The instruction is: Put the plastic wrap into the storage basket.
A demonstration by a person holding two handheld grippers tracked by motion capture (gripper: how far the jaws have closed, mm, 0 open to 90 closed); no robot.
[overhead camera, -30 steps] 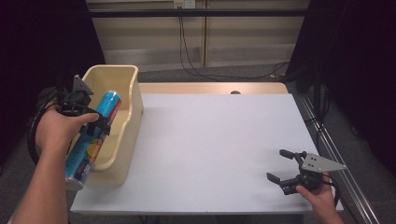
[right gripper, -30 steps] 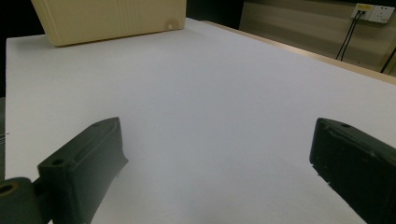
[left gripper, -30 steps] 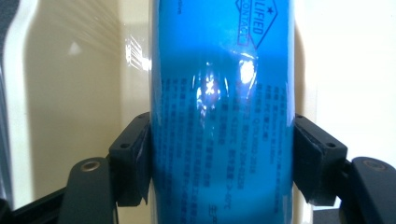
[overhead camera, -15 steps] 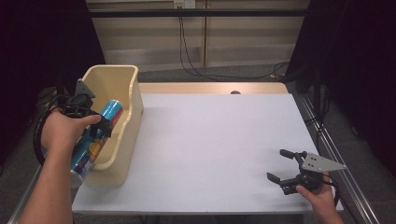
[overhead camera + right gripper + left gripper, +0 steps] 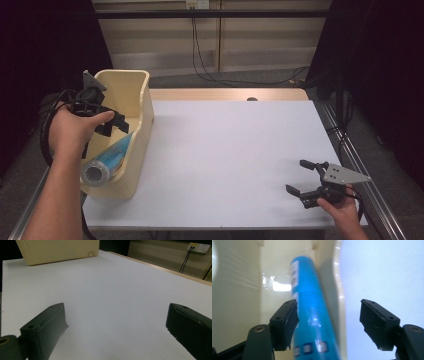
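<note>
Blue tube (image 5: pixel 111 159) lay slanted inside the cream bin (image 5: pixel 142 102), against the bin's table-side wall, capped end at the bin's near end. Left gripper (image 5: pixel 118 125) hung over the bin above the tube; its jaws had just been opening and stood spread, tube between them but not pinched (image 5: pixel 312 315). Right gripper (image 5: pixel 303 176) sat well apart from the bin, at the white table's (image 5: pixel 230 150) near right corner, jaws spread wide, nothing between (image 5: pixel 115 325).

A white-topped table (image 5: pixel 230 150) with a wooden strip along its far edge carries a cream plastic bin (image 5: pixel 141 107) at its left side. The bin stands directly on the white surface
</note>
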